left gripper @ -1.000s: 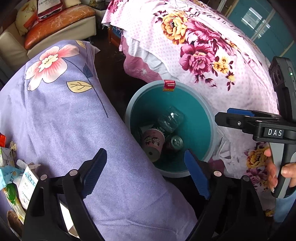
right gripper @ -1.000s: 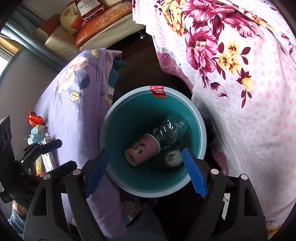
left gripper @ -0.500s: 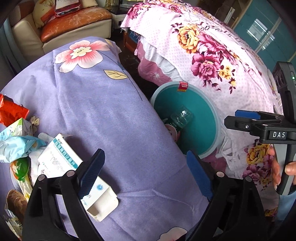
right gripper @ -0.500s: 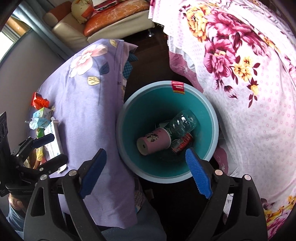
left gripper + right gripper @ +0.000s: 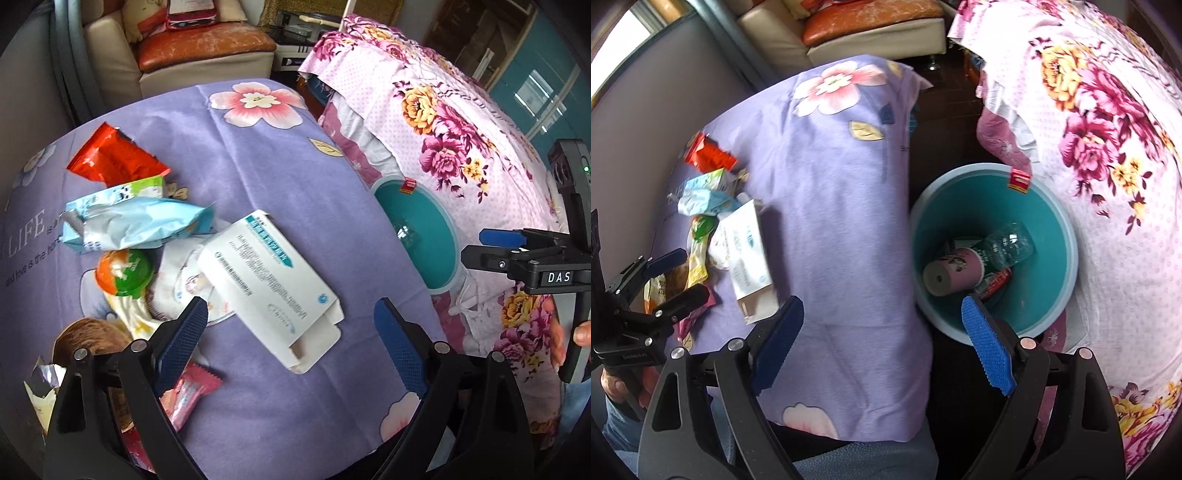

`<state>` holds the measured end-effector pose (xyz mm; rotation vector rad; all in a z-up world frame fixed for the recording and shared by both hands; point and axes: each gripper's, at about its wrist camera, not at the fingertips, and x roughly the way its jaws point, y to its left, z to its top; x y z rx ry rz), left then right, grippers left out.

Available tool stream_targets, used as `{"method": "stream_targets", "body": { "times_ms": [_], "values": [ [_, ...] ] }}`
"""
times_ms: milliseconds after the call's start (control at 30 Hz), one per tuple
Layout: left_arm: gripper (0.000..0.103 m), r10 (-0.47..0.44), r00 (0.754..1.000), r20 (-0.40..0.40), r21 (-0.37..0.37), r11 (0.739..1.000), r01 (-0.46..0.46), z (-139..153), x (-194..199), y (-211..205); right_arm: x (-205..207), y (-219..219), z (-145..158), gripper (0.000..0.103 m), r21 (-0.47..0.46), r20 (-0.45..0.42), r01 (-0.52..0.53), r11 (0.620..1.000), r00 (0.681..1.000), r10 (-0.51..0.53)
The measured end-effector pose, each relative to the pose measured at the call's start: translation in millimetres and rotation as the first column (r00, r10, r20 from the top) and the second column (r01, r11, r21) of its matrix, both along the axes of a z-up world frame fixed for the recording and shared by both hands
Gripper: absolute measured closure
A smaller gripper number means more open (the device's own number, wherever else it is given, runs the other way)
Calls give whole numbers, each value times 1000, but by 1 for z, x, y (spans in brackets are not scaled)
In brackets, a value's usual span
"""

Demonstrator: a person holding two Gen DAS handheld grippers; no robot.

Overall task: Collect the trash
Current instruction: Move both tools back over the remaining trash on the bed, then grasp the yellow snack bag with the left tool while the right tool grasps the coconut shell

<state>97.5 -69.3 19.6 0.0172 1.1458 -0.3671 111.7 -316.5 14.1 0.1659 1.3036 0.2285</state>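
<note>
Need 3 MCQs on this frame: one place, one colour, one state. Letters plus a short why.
1. Where does the white carton lie?
A. in the bin
B. on the purple cloth
C. on the sofa

2. What colour is the inside of the bin?
A. teal
B. red
C. black

3. How is the left claw?
A. shut on a wrapper
B. shut on the carton
C. open, holding nothing

Answers:
B, it rests flat on the purple cloth.
A, the inner wall is teal.
C, its fingers are spread with nothing between them.
</note>
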Motion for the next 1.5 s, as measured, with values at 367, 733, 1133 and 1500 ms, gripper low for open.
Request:
{"method": "stream_targets", "body": {
  "times_ms": [367, 733, 1133, 1500],
  "values": [
    [11, 87, 995, 43, 59, 994, -89, 16, -30, 101, -11, 101, -1, 20, -7, -33, -146, 989, 989, 146],
    [11, 222, 975, 18, 92, 971, -223, 4, -61, 209, -17, 200, -6, 24, -10, -52, -279, 960, 959, 278],
    [5, 196, 980, -43, 49, 980, -194, -36, -73, 221, -3, 274, -17, 74, 100, -82, -379, 920, 918, 387],
    [4, 159, 985, -65, -10, 987, -160, -44, -75, 221, 20, 322, -47, 74, 111, -109, -435, 893, 888, 446]
  ]
}}
